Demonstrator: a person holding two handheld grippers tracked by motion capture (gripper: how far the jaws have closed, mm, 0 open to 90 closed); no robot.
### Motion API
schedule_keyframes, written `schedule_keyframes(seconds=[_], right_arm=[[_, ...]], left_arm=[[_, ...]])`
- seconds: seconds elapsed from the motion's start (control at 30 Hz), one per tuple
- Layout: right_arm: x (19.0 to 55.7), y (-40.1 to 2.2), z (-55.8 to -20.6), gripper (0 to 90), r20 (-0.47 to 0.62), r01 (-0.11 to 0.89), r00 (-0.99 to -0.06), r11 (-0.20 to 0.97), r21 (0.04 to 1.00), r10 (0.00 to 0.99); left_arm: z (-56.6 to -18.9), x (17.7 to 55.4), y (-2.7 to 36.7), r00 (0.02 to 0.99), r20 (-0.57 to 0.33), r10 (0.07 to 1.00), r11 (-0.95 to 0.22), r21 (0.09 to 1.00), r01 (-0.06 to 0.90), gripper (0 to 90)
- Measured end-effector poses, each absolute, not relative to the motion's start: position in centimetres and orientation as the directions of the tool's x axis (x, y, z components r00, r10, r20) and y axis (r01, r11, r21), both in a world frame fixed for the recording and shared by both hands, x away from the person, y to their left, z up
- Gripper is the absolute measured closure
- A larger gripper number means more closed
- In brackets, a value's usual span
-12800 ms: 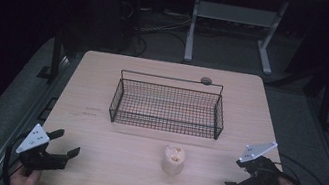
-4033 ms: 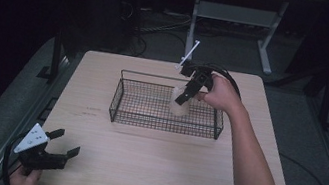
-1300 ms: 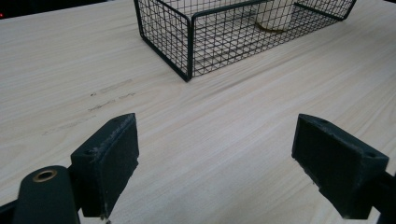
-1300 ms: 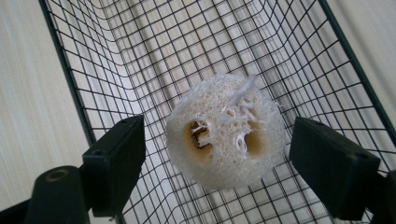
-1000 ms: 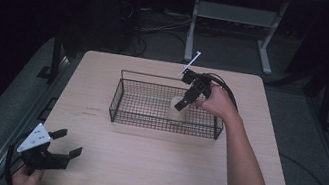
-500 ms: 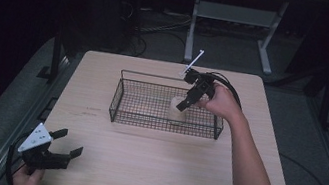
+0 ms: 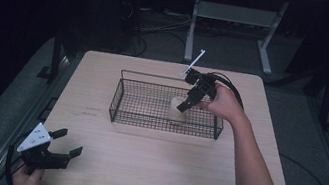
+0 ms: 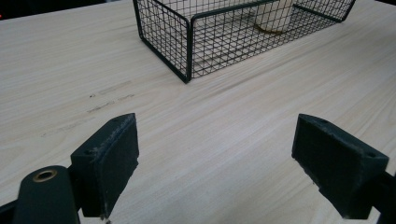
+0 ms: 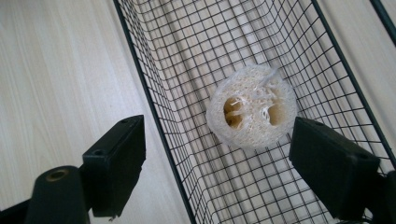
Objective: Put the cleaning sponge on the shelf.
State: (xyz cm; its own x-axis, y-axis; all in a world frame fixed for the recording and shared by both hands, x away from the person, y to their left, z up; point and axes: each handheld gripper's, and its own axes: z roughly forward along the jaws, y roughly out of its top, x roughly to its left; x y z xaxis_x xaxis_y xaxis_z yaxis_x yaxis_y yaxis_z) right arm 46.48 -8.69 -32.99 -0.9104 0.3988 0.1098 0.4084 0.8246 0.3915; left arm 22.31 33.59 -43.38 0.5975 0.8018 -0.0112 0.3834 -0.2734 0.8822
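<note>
Right hand-held gripper [image 7: 191,98] hung wide open over the loofah [image 9: 252,112] in the basket [image 7: 122,107], gripping nothing, arm stretched forward.

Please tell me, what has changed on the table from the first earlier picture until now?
The loofah piece went from the bare table in front of the wire basket into the basket's right part. The right gripper carried it there and has let go: its jaws now stand open above it. The left gripper stayed open at the near left corner, and the basket kept its place.
</note>
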Motion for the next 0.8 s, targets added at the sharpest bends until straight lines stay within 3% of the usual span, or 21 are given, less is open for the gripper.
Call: schedule_keyframes(seconds=[0.8], right_arm=[[44.4,-9.4,-32.7,18.2,0.102,0.378,-0.924,0.842,0.384,0.368]], left_arm=[[-43.4,22.3,33.6,0.597,-0.012,0.802,-0.272,0.882,0.384,13.9]])
